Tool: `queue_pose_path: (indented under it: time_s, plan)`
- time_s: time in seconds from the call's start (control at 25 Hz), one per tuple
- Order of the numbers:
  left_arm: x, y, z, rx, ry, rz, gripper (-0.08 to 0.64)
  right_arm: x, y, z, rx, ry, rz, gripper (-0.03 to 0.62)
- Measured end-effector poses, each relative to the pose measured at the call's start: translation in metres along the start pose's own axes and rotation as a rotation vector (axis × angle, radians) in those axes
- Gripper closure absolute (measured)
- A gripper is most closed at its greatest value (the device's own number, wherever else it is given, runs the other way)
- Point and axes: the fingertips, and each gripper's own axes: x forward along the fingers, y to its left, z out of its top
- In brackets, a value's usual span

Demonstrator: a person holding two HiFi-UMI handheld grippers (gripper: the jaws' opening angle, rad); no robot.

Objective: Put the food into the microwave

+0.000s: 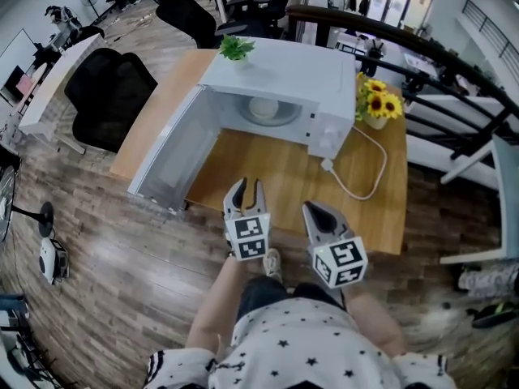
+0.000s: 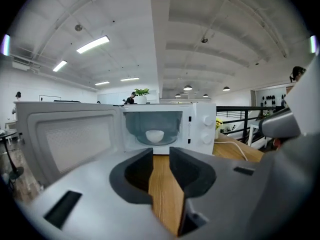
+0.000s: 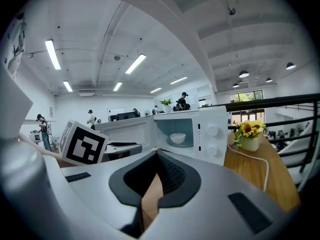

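**Two empty grippers at the table's near edge, bowl inside the open microwave**
At lower centre, the left gripper (image 1: 247,190) has its jaws a narrow gap apart with nothing between them. The right gripper (image 1: 315,211) has its jaws pressed together, also empty. Beyond them lies the wooden table (image 1: 276,177), with a white power cord (image 1: 364,186) at right. Farther up, the white microwave (image 1: 288,70) has its door (image 1: 166,159) swung out to the left. The white bowl (image 1: 263,106) rests on its turntable (image 1: 289,120). A pot of sunflowers (image 1: 378,104) stands at upper right.

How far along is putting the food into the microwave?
Done: the white bowl sits inside the microwave. In hand: nothing; the left gripper and the right gripper are both empty, over the near edge of the table. Left: the door hangs open, so probably only closing it.
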Motion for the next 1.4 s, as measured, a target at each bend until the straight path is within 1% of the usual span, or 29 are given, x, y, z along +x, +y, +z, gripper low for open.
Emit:
queue_pose_path:
  time_s: [0.16,0.4,0.6,0.76,0.92,1.16,1.4]
  plan:
    - [-0.034,-0.007,-0.005,-0.014,-0.01,0.03,0.507,-0.022,0.007,-0.009,0.004,0.001,0.005,0.589]
    - [-0.083,-0.019,-0.014,-0.043,-0.024,0.056,0.549,-0.052,0.019,-0.018,0.0,-0.023,0.027,0.589]
    - [-0.122,-0.028,-0.022,-0.059,-0.029,0.066,0.552,-0.077,0.022,-0.029,0.0,-0.015,0.023,0.589]
    - [-0.149,-0.034,-0.033,-0.073,-0.023,0.064,0.552,-0.093,0.025,-0.032,-0.002,-0.033,0.025,0.589]
    - [-0.173,-0.04,-0.042,-0.072,-0.02,0.061,0.552,-0.108,0.028,-0.036,-0.011,-0.038,0.029,0.589]
    - [-0.198,-0.048,-0.05,-0.078,-0.016,0.043,0.552,-0.126,0.033,-0.042,-0.007,-0.046,0.023,0.589]
    - [-0.213,-0.06,-0.054,-0.064,-0.032,0.009,0.552,-0.137,0.033,-0.049,-0.006,-0.049,0.015,0.589]
